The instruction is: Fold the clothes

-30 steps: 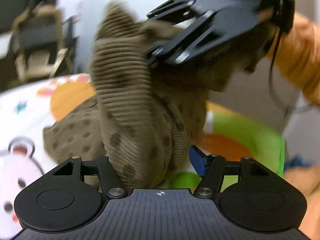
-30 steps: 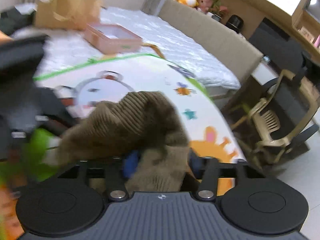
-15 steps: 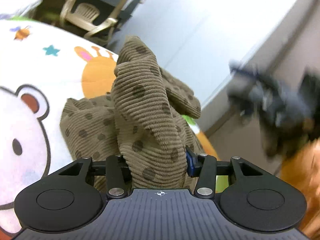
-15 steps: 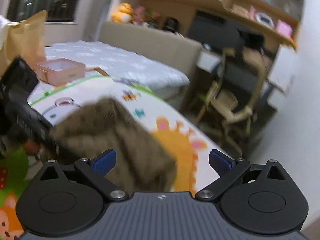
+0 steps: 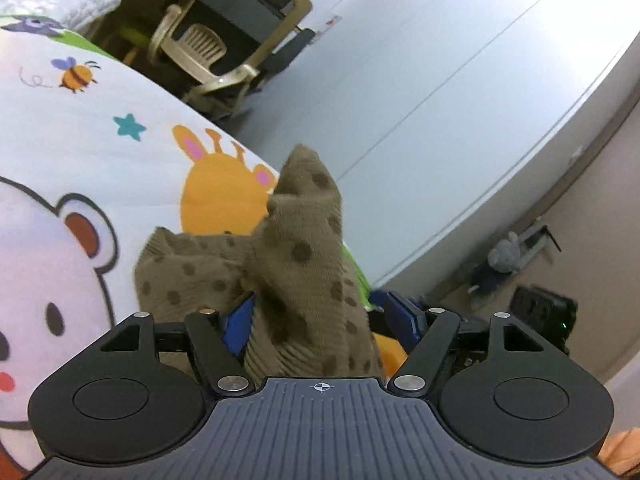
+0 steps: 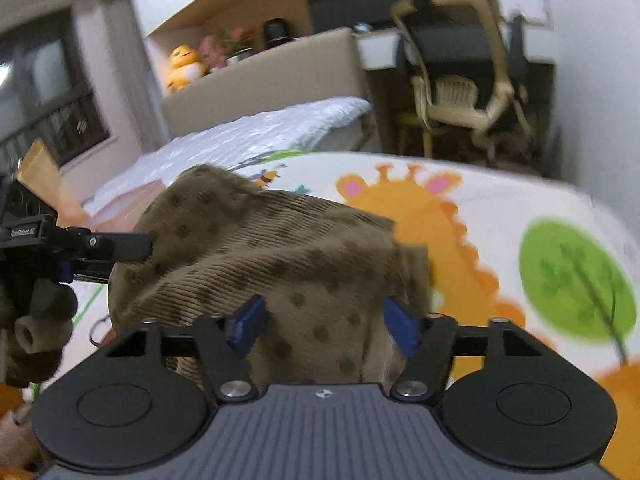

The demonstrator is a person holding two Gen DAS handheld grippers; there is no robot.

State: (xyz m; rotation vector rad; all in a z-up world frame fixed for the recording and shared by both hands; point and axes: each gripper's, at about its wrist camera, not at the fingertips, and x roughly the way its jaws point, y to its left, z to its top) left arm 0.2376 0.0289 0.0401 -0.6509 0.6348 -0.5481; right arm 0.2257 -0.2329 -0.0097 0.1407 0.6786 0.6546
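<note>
1. Cartoon animals cover the play mat (image 5: 120, 160) spread over the bed: a bee, a teal star, an orange giraffe head and a white bear face, with a green tree further along in the right wrist view.
2. Behind the mat stands a beige plastic chair (image 5: 200, 48) against a dark desk, and a grey stuffed toy (image 5: 502, 264) sits on the floor by the wall.
3. A brown corduroy garment with dark dots (image 5: 296, 264) lies bunched on the mat near the giraffe print, one end drawn up into a peak.
4. The left tool (image 5: 324, 320) has its jaws part way apart; they have just been opening. The garment rises between them, lying against the left blue pad, while a clear gap shows before the right pad, so it is not pinched.
5. The right tool (image 6: 324, 324) also stands part way open, its jaws having just been closing. Dotted fabric fills the space between the blue pads, but I cannot tell whether they press on it.
6. From the right wrist view the left tool comes in from the left edge, its dark finger reaching the far side of the cloth heap.
7. A yellow plush toy (image 6: 184, 68) sits on the headboard ledge behind the bed.
</note>
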